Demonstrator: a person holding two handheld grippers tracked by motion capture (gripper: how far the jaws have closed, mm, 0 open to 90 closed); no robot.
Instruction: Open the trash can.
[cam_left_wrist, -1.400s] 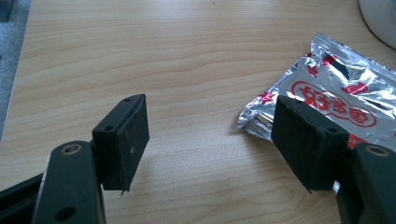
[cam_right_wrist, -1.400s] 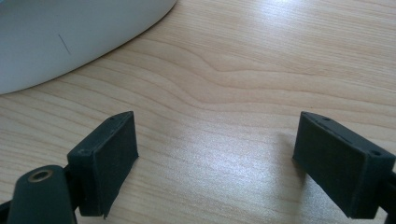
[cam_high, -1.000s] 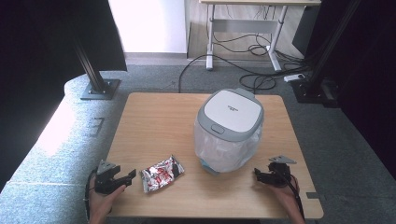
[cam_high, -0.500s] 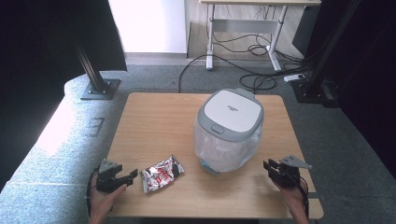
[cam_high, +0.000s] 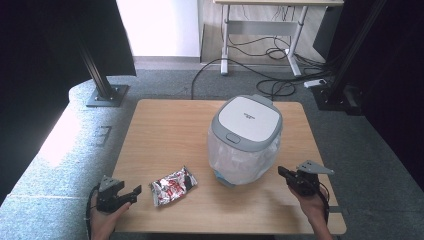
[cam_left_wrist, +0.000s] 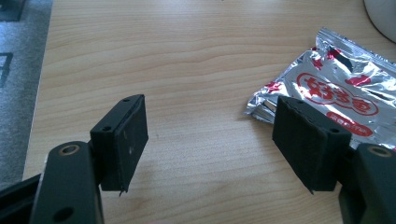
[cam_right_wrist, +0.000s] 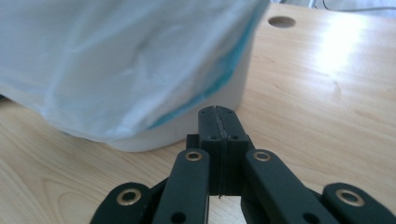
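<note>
High view: right gripper (cam_high: 283, 172) has just snapped its jaws together on nothing, beside the bin (cam_high: 245, 140). Left gripper (cam_high: 131, 192) waits, jaws apart, near-left, just short of the foil packet (cam_high: 172, 186) — pickup looks next.

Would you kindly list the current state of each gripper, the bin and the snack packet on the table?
Left gripper: open, empty, beside the packet.
Right gripper: shut on nothing, its jaws have just been closing, near the bin's base.
Waste bin: upright, lid closed, plastic liner hanging over its sides.
Foil snack packet: lying flat on the table, crumpled.
</note>
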